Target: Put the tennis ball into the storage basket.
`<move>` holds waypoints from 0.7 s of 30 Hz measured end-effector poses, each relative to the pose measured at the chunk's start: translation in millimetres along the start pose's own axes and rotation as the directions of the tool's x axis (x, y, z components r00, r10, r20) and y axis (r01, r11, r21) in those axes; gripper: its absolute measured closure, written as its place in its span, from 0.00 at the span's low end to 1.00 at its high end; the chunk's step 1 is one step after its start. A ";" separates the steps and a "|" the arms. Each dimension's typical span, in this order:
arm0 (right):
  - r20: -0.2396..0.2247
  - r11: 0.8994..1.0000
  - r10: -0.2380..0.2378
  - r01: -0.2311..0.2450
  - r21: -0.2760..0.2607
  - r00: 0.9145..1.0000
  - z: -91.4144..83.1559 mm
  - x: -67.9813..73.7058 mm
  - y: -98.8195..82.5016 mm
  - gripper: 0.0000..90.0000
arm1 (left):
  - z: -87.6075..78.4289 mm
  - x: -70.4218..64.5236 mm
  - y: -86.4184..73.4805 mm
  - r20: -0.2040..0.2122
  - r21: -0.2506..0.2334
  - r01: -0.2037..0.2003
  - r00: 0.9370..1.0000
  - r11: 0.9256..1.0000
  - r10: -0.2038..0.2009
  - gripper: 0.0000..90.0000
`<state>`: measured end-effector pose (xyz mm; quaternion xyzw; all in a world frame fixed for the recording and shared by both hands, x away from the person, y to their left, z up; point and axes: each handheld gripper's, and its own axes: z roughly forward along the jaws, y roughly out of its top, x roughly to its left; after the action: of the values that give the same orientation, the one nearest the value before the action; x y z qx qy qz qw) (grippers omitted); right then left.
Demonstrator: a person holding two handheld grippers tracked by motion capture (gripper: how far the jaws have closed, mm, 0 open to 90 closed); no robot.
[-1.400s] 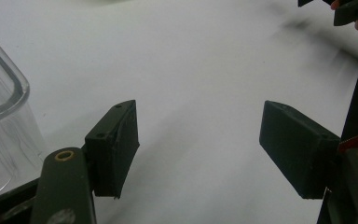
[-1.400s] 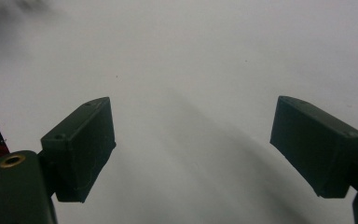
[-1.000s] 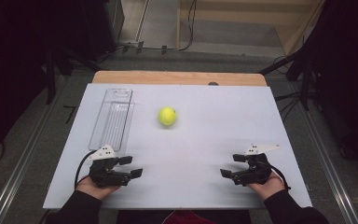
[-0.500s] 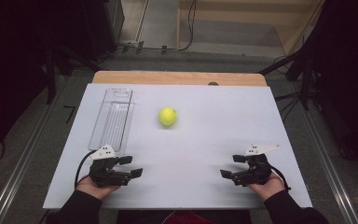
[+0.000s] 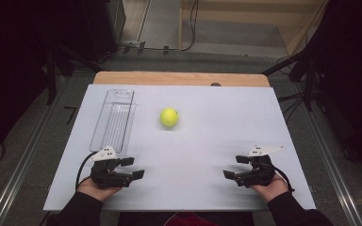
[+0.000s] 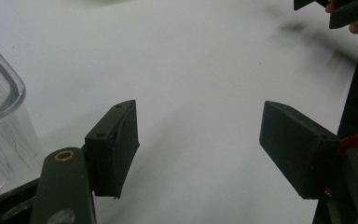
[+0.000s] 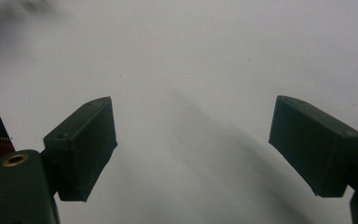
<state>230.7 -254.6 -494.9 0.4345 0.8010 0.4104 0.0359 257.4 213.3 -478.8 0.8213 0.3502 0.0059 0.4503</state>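
A yellow-green tennis ball (image 5: 169,117) rests on the white tabletop (image 5: 207,127), a little left of the middle. To its left lies a long clear plastic container (image 5: 113,120), lengthwise away from me. My left gripper (image 5: 134,167) sits near the front left edge, just below the container's near end, jaws apart and nothing between them. In the left gripper view the gripper (image 6: 200,140) faces bare table, with the container's corner (image 6: 0,130) at the left. My right gripper (image 5: 234,166) rests at the front right, open and empty; in its own view the gripper (image 7: 191,144) frames bare white surface.
A wooden strip (image 5: 179,78) runs along the table's far edge. Metal rails, cables and dark stands surround the table on the floor. The other gripper (image 6: 335,7) peeks in at the top right of the left gripper view.
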 end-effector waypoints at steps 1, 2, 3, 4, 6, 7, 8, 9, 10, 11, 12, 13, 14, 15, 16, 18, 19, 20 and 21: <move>0.000 1.000 -0.001 0.001 0.001 1.000 0.2 -0.2 0.0 0.14 | 0.0 0.0 0.0 0.000 -0.001 0.001 1.000 1.000 -0.001 0.32; 0.000 1.000 -0.001 0.001 0.001 1.000 0.2 -0.2 0.0 0.14 | 0.0 0.0 0.0 -0.001 0.000 0.002 1.000 1.000 -0.002 0.32; -0.002 1.000 0.000 0.000 0.003 1.000 0.3 -0.2 0.0 0.14 | -0.1 0.0 -0.1 -0.001 0.001 0.002 1.000 1.000 -0.002 0.32; -0.002 1.000 0.000 0.000 0.003 1.000 0.3 -0.2 0.0 0.14 | 0.0 0.0 -0.1 -0.001 0.001 0.001 1.000 1.000 -0.001 0.32; -0.001 1.000 0.002 -0.002 0.011 1.000 0.5 -0.2 -0.3 0.14 | -0.1 0.0 0.0 0.000 0.001 0.001 1.000 1.000 -0.001 0.32; -0.001 1.000 0.002 -0.002 0.011 1.000 0.5 -0.2 -0.3 0.14 | 0.0 0.0 0.0 0.000 0.001 0.002 1.000 1.000 -0.002 0.32; -0.002 1.000 0.004 -0.003 0.010 1.000 0.9 -0.3 -0.4 0.14 | 0.0 0.0 0.0 0.000 0.002 0.001 1.000 1.000 -0.001 0.32; -0.002 1.000 0.005 -0.005 0.011 1.000 1.1 -0.3 -0.4 0.14 | 0.1 0.1 0.0 0.001 0.003 0.002 1.000 1.000 -0.002 0.32; 0.000 1.000 0.003 -0.003 0.015 1.000 1.4 -0.4 -0.6 0.14 | 0.3 0.2 0.0 -0.002 0.005 0.004 1.000 1.000 -0.004 0.32; 0.000 1.000 0.003 -0.003 0.019 1.000 1.5 -0.4 -0.6 0.14 | 0.3 0.4 0.0 -0.001 0.009 0.005 1.000 1.000 -0.005 0.32; -0.002 1.000 0.001 -0.001 0.021 1.000 1.9 -0.6 -0.7 0.14 | 0.4 0.6 0.0 -0.001 0.010 0.007 1.000 1.000 -0.007 0.32; -0.001 1.000 0.000 0.000 0.025 1.000 2.2 -0.6 -0.9 0.14 | 0.5 0.8 0.0 -0.002 0.011 0.008 1.000 1.000 -0.008 0.32; -0.001 1.000 0.002 -0.002 0.025 1.000 2.8 -0.4 -1.1 0.14 | 0.5 0.9 0.0 -0.001 0.011 0.008 1.000 1.000 -0.008 0.32; 0.000 1.000 0.003 -0.003 0.028 1.000 3.1 -0.4 -1.2 0.14 | 0.5 0.8 0.0 -0.002 0.011 0.008 1.000 1.000 -0.008 0.32; -0.002 1.000 0.003 -0.003 0.029 1.000 3.2 -0.4 -1.3 0.14 | 0.6 0.7 0.0 -0.001 0.011 0.008 1.000 1.000 -0.008 0.32; 0.000 1.000 0.004 -0.004 0.026 1.000 3.4 -0.2 -1.3 0.14 | 1.0 0.5 0.4 0.002 0.010 0.009 1.000 1.000 -0.009 0.32; -0.001 1.000 0.006 -0.006 0.029 1.000 3.4 -0.3 -1.4 0.14 | 1.1 0.2 0.9 -0.001 0.009 0.009 1.000 1.000 -0.009 0.32; -0.001 1.000 0.006 -0.006 0.029 1.000 3.4 -0.3 -1.4 0.14 | 1.1 -0.2 1.3 -0.005 0.012 0.010 1.000 1.000 -0.010 0.32; 0.002 1.000 0.007 -0.007 0.029 1.000 3.3 -0.4 -1.5 0.14 | 1.4 -1.2 2.2 -0.004 0.022 0.012 1.000 1.000 -0.012 0.32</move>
<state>231.3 -253.3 -498.2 0.4379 0.8054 0.3983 0.0288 258.2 210.7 -477.6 0.8241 0.3559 0.0009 0.4408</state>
